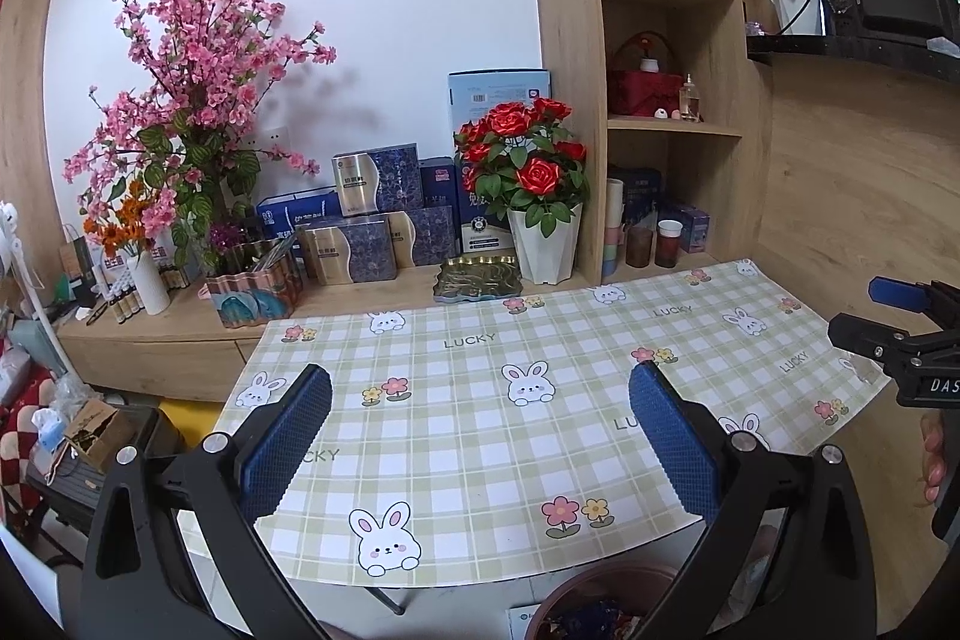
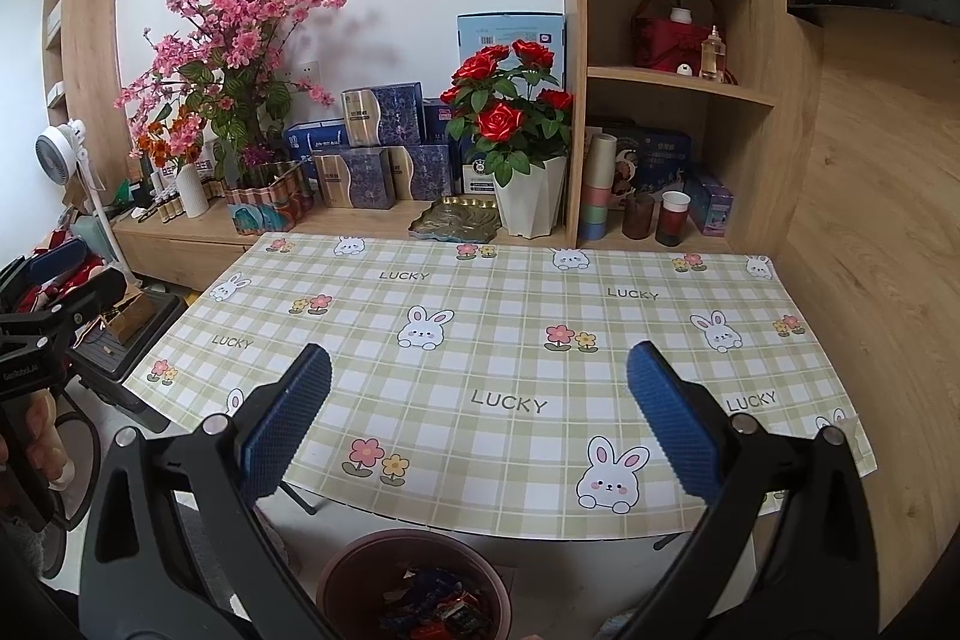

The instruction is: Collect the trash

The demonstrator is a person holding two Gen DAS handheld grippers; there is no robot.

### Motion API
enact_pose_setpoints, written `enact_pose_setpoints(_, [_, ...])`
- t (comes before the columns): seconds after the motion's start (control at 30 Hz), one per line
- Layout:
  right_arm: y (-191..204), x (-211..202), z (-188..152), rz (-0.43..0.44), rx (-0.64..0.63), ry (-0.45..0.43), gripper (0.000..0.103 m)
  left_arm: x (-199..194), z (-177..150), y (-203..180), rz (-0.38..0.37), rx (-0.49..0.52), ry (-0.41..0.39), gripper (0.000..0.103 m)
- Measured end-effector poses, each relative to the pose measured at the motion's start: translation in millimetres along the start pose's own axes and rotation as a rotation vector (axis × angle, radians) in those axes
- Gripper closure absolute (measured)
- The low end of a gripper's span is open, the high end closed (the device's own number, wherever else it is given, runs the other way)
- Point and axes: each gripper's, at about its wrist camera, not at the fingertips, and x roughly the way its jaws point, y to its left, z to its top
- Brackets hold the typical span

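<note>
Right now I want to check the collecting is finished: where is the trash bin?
In the right wrist view the trash bin sits on the floor at bottom centre, just below the near edge of the checked tablecloth, with wrappers inside.

Each claw [image 1: 480,436] [image 2: 479,418] has black angular arms, silver screws at the joints, and blue dimpled pads [image 1: 288,442]; white lettering marks its body.

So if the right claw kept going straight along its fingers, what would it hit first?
Probably the checked tablecloth on the table: the open right claw points slightly down at its bare middle. Nothing stands in between. Depth is hard to judge.
</note>
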Motion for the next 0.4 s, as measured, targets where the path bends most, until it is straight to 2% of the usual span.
enact_pose_setpoints(0.4, [-0.8,-0.3,-1.4,0.000,0.000,0.004,0.006,-0.7,-2.9,1.2,0.015,0.015,0.005,0.006])
